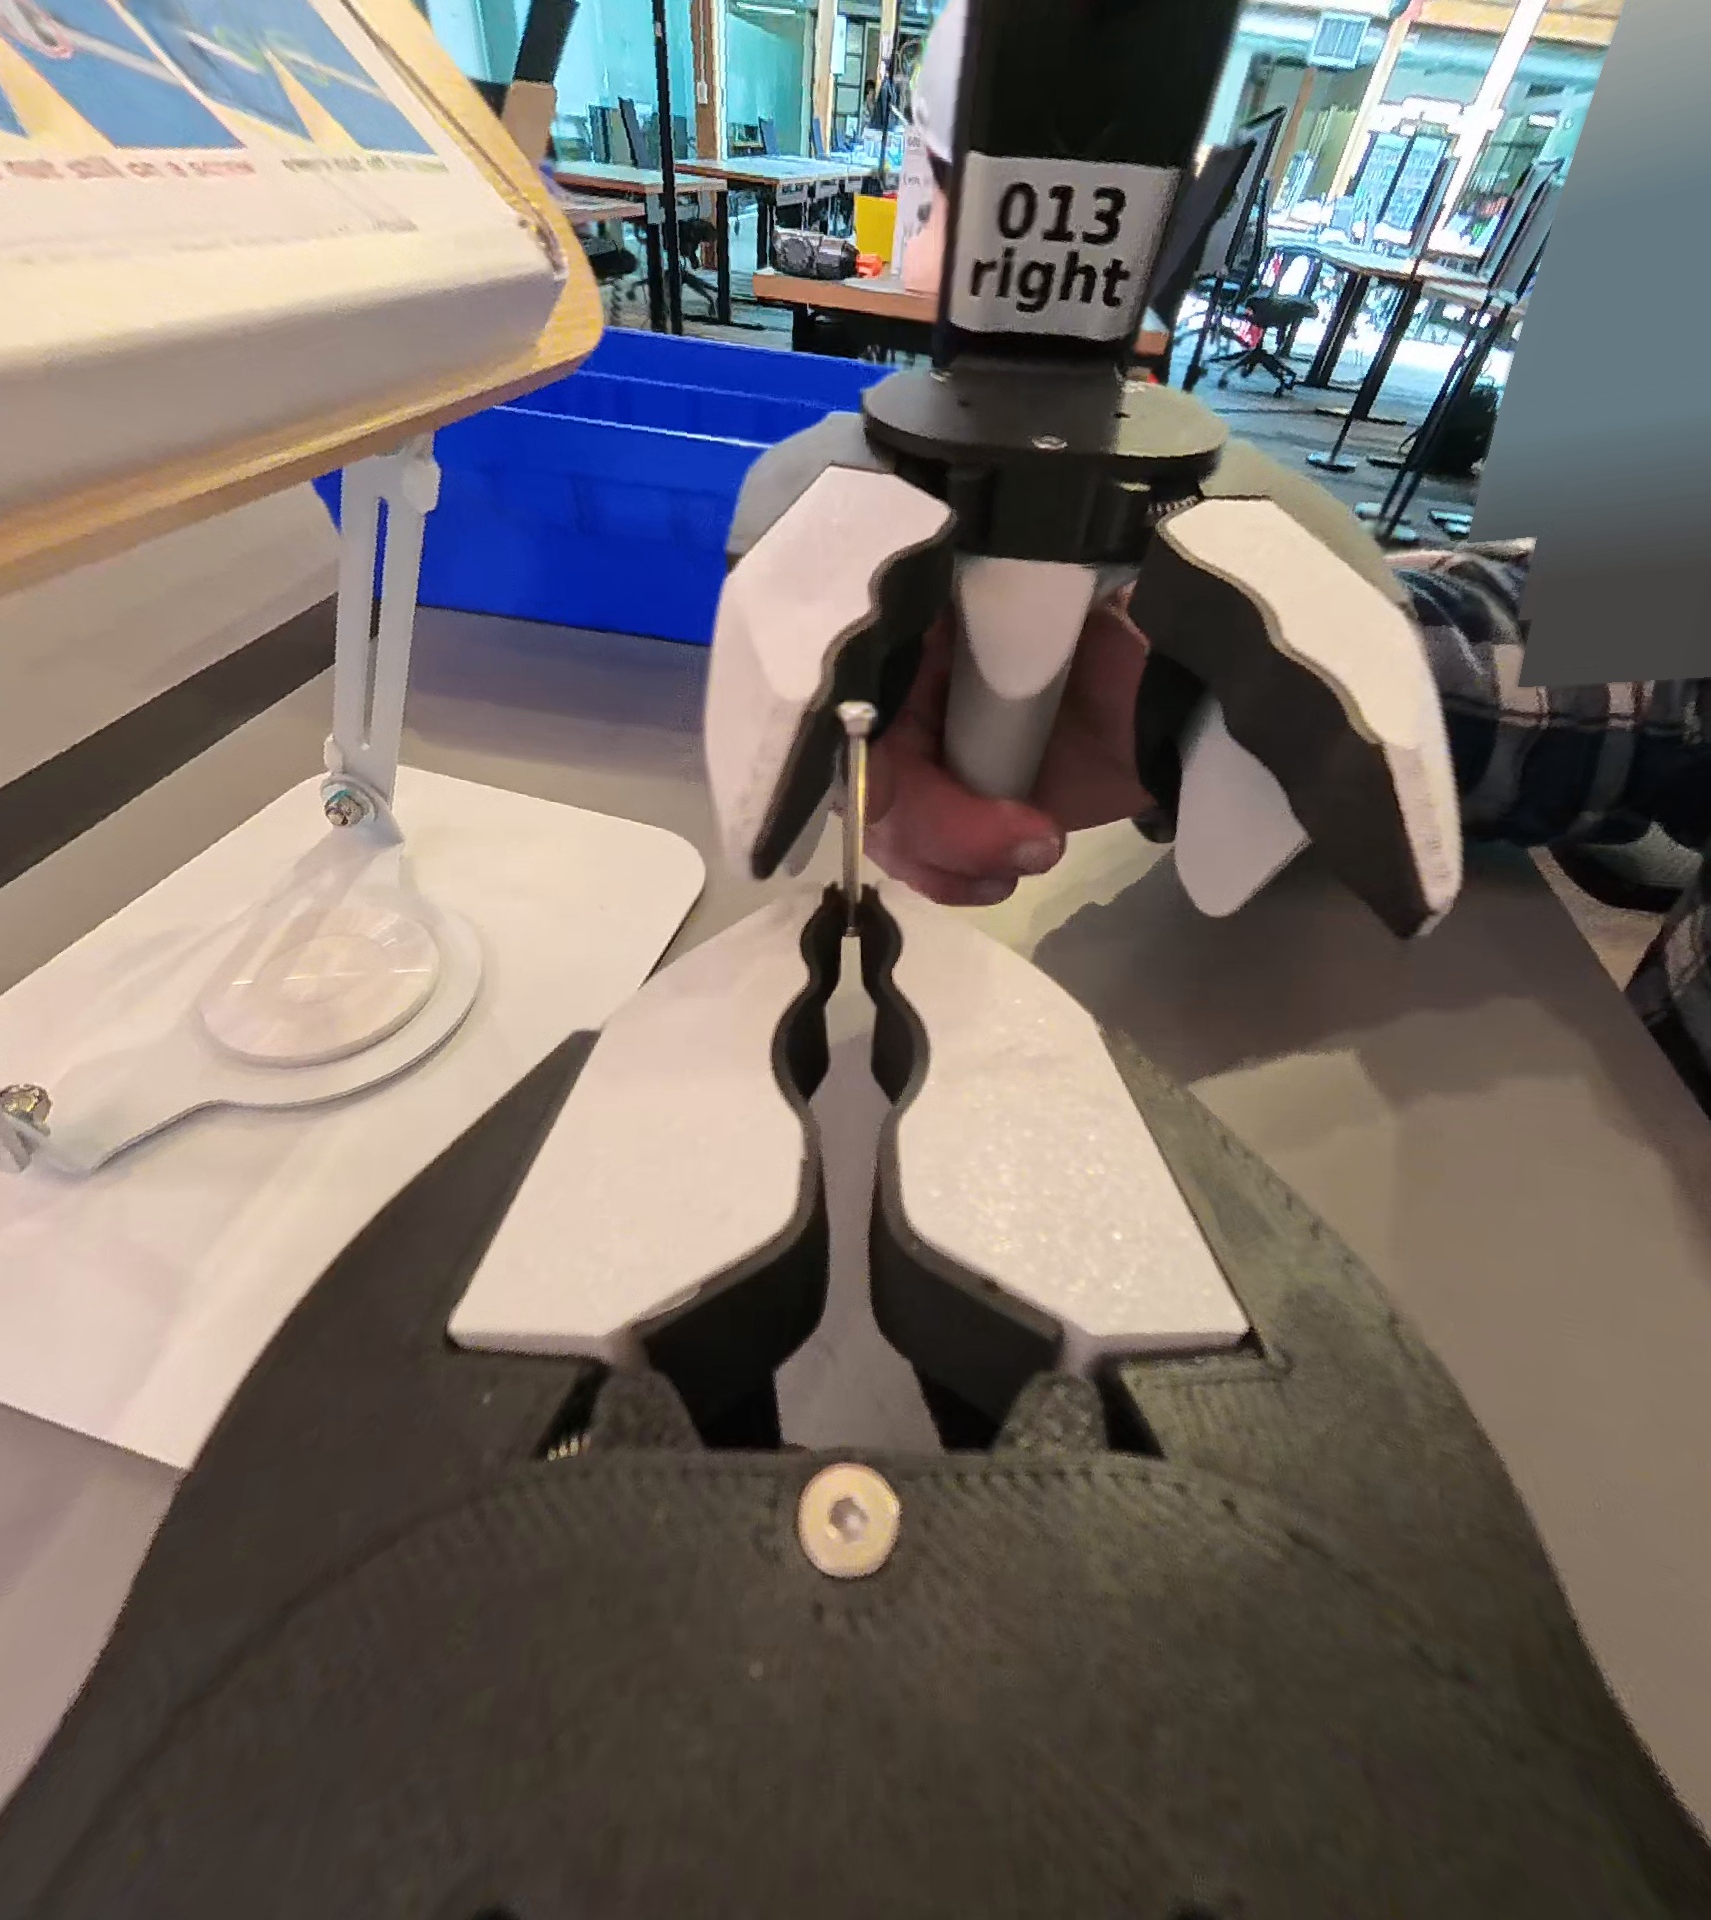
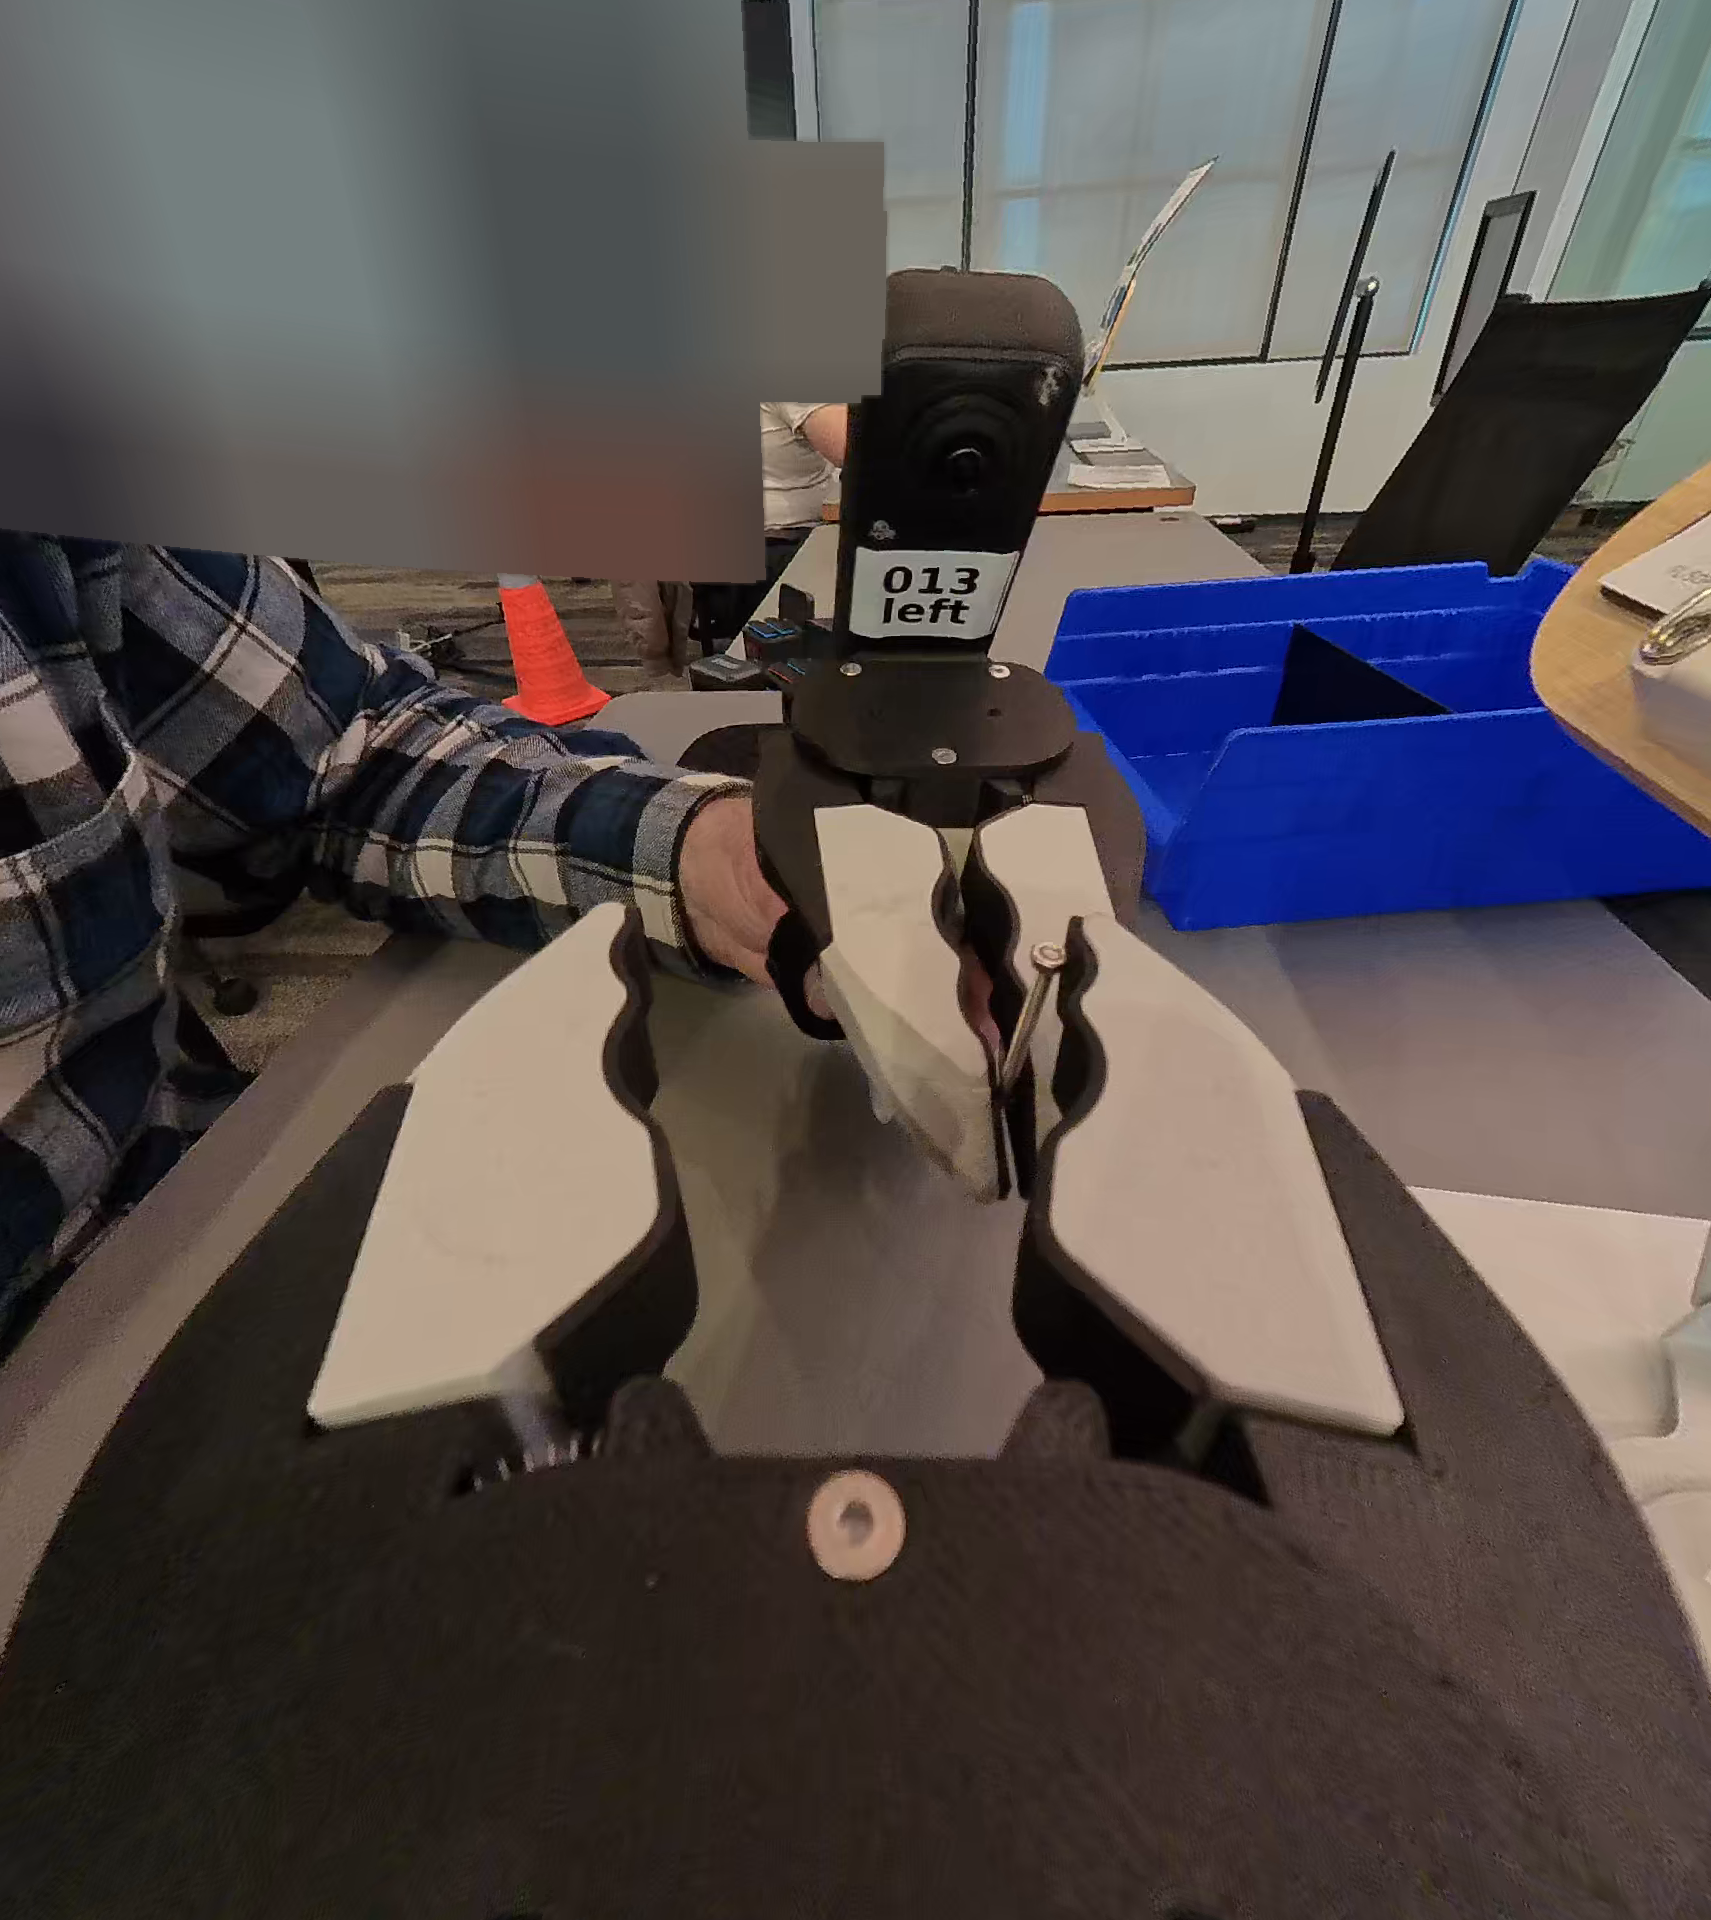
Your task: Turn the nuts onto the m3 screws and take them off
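Observation:
My left gripper point(image 1: 851, 920) is shut on the lower tip of a long metal screw point(image 1: 857, 800), which stands upright with its head on top. In the right wrist view, the left gripper point(image 2: 998, 1169) points down and holds the screw point(image 2: 1027, 1018) slightly tilted. My right gripper point(image 2: 851, 935) is wide open and holds nothing. The screw stands between its fingers, with the head right beside the inner edge of its right finger point(image 2: 1142, 1091). The open right gripper point(image 1: 1090, 883) also shows in the left wrist view, hanging just above and behind the screw. Both grippers are over a grey table point(image 1: 1350, 1091).
A blue bin point(image 2: 1402, 810) stands at the back of the table. A white stand point(image 1: 363, 727) with a flat base point(image 1: 518, 883) carries a tilted wooden board point(image 1: 207, 343) at the left. A person in a plaid shirt point(image 2: 207, 748) sits close by. An orange cone point(image 2: 539, 655) stands far behind. My hands' fingertips stand some 5 cm from each other.

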Demonstrator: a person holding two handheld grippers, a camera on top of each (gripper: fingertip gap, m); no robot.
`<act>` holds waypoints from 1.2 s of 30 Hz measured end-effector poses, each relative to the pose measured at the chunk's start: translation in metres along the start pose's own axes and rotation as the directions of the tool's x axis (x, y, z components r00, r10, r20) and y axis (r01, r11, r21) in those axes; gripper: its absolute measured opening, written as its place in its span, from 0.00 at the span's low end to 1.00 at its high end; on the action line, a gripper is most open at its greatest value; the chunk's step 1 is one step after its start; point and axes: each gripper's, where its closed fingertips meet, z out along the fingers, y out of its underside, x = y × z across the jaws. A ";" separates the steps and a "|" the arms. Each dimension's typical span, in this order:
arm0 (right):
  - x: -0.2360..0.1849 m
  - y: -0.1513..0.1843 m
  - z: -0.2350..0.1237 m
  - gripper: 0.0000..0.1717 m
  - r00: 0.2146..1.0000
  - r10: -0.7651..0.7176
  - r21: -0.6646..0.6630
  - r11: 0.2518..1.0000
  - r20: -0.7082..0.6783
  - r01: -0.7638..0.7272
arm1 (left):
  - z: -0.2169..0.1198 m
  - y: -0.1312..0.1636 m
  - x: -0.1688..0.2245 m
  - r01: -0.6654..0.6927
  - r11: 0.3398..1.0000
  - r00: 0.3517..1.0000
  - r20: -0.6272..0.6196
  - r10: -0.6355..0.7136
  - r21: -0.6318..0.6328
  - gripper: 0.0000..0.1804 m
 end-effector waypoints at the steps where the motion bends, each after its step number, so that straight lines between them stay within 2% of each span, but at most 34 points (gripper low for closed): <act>1: 0.000 0.000 -0.002 0.45 1.000 0.002 0.004 1.000 -0.007 -0.002 | -0.001 -0.001 -0.002 0.010 1.000 1.000 0.001 -0.010 0.008 0.02; 5: -0.005 -0.004 -0.015 0.44 1.000 0.005 0.021 1.000 -0.022 -0.005 | -0.006 -0.003 -0.005 0.043 0.998 0.999 -0.006 -0.043 0.034 0.02; 6: -0.004 -0.004 -0.018 0.40 1.000 0.008 0.030 1.000 -0.025 -0.007 | -0.006 -0.003 -0.005 0.042 0.999 0.999 -0.004 -0.042 0.033 0.02; 8: 0.004 -0.005 -0.019 0.42 0.998 0.021 0.046 0.999 -0.053 -0.018 | -0.005 -0.003 -0.004 0.043 0.999 0.999 -0.010 -0.042 0.034 0.02; 13: 0.013 -0.008 -0.002 0.47 0.998 0.020 0.056 0.998 -0.057 -0.017 | -0.002 -0.004 -0.001 0.036 0.999 0.999 -0.018 -0.035 0.030 0.02; 17: 0.011 -0.011 0.008 0.48 0.999 0.038 0.079 0.996 -0.006 -0.038 | -0.002 -0.003 -0.001 0.034 0.999 0.999 -0.018 -0.034 0.025 0.02; 25: 0.005 -0.013 -0.007 0.46 0.999 0.025 0.089 0.996 -0.023 -0.023 | -0.009 -0.005 -0.010 0.080 0.996 0.997 -0.002 -0.079 0.047 0.02; 28: 0.007 -0.015 -0.014 0.42 0.999 0.020 0.103 0.995 -0.046 -0.015 | -0.010 -0.005 -0.010 0.078 0.996 0.997 -0.007 -0.078 0.046 0.02; 31: 0.016 -0.014 -0.006 0.50 0.998 0.042 0.107 0.994 -0.056 -0.036 | -0.007 -0.003 -0.007 0.073 0.997 0.997 -0.014 -0.072 0.032 0.02; 36: 0.010 -0.012 0.014 0.49 0.999 0.033 0.084 0.996 0.007 -0.033 | -0.005 -0.002 -0.006 0.082 0.996 0.997 -0.016 -0.081 0.025 0.02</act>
